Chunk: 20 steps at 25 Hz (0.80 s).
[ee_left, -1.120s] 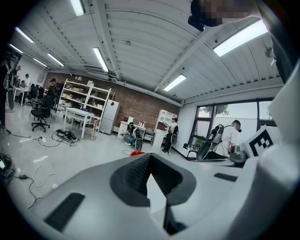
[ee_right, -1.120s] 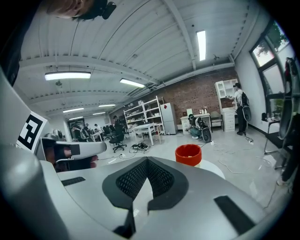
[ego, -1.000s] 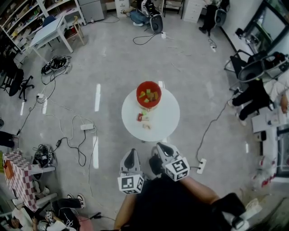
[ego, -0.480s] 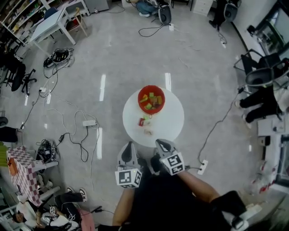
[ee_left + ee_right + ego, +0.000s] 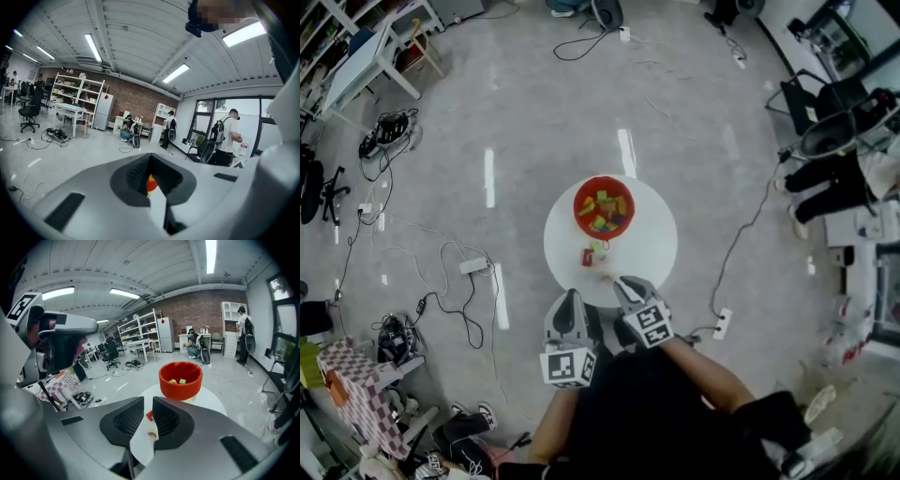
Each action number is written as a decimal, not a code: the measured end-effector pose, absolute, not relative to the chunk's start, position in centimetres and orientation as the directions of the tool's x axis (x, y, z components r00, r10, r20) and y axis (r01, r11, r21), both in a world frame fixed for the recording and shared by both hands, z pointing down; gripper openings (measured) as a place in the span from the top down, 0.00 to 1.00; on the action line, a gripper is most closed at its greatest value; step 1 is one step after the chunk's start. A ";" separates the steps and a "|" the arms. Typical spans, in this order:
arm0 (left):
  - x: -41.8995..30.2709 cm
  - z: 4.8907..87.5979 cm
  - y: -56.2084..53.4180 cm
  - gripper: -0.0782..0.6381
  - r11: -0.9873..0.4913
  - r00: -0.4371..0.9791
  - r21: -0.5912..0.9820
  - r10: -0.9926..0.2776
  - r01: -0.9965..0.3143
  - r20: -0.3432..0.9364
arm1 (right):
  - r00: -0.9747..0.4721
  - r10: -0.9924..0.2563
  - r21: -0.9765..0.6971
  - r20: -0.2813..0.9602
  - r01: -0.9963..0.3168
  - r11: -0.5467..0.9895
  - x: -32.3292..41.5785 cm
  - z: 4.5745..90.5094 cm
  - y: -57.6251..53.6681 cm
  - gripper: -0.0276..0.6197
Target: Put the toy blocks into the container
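Likely light, rigid, smooth blocks on the bench: pinch flat opposite faces. Empty right tongs have just been opening; left tongs closed, empty.

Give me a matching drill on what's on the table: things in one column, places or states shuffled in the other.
Things:
1. red container
2. red block
3. tan block
4. round table

Places or states:
A. white, bears everything else
B. loose on the table, farthest from the container
C. holds coloured blocks
D. loose on the table, close to the container

Pairs: 1-C, 2-D, 3-B, 4-A
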<state>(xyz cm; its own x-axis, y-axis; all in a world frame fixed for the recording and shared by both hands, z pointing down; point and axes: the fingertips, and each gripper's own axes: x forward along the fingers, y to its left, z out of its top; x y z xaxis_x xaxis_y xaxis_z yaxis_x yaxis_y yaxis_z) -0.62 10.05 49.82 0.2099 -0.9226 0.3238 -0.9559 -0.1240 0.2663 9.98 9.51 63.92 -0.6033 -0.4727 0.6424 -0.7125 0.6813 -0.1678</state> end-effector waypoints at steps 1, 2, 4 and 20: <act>-0.8 50.0 9.6 0.91 -0.129 0.217 0.269 -0.920 -0.954 0.327 | -0.589 -0.466 -0.168 0.660 -0.720 0.673 9.8 65.0 9.4 0.90; -1.1 50.2 9.2 0.91 -0.132 0.222 0.273 -0.917 -0.953 0.331 | -0.574 -0.458 -0.167 0.678 -0.728 0.665 9.7 66.3 9.3 0.88; -1.4 50.6 8.6 0.91 -0.136 0.233 0.286 -0.912 -0.949 0.337 | -0.543 -0.434 -0.166 0.719 -0.740 0.651 9.6 68.8 9.2 0.86; -2.8 52.8 6.2 0.91 -0.194 0.306 0.310 -0.877 -0.931 0.371 | -0.360 -0.145 -0.217 0.922 -0.787 0.577 9.8 82.6 10.7 0.76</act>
